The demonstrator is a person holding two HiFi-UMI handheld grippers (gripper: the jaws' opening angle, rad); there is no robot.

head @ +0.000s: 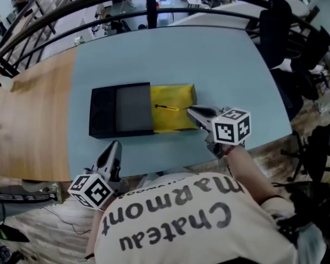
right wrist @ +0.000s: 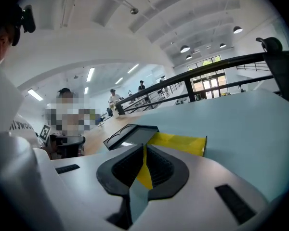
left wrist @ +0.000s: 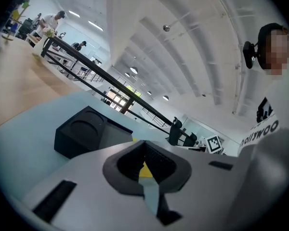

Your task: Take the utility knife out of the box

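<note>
The knife (head: 166, 108) lay in the yellow tray (head: 179, 124), which stuck out of the black box (head: 107, 111) at mid-frame on the worktop (head: 209, 59). The right claw (head: 190, 110), closed and empty, hung at the tray's right edge. The left claw (head: 115, 146), closed and empty too, sat lower left, below the box.

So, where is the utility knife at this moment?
In the head view, the utility knife lies inside the yellow tray that sticks out of the black box on its right side, just left of the right gripper.
</note>
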